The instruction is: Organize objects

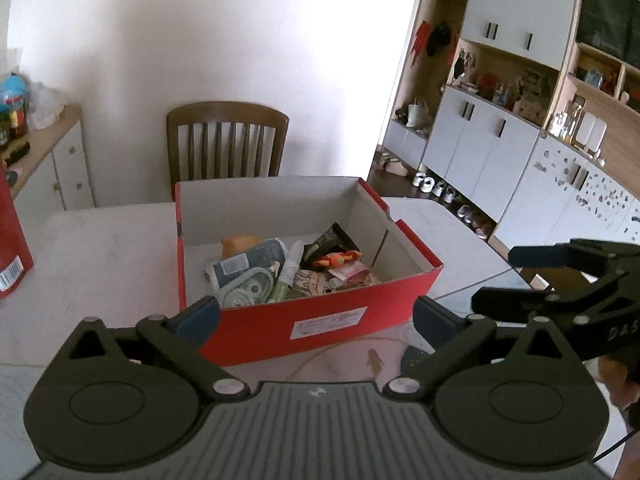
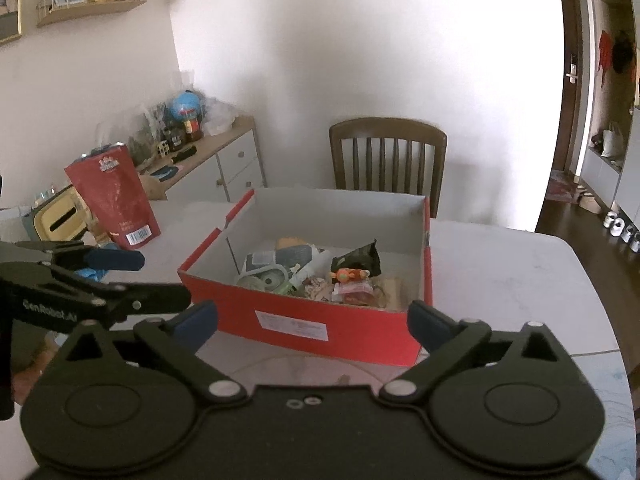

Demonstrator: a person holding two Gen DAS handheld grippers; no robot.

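An open red shoebox (image 1: 320,320) (image 2: 332,326) stands on the pale table (image 1: 100,248) (image 2: 500,272). It holds several small items: a grey-blue packet (image 1: 248,260), a dark packet (image 1: 328,240), an orange toy figure (image 1: 338,259) (image 2: 348,274) and a red wrapper (image 1: 354,274). My left gripper (image 1: 316,316) is open just in front of the box's near wall, nothing between its fingers. My right gripper (image 2: 313,320) is open in the same way before the box. Each shows in the other's view, the right gripper (image 1: 516,278) at the right and the left gripper (image 2: 148,279) at the left, both empty.
A wooden chair (image 1: 228,140) (image 2: 388,156) stands behind the table. A red bag (image 2: 114,200) and a yellow tissue box (image 2: 60,220) sit at the table's left end. A cluttered sideboard (image 2: 216,160) lines the left wall, tall cupboards (image 1: 500,128) the right.
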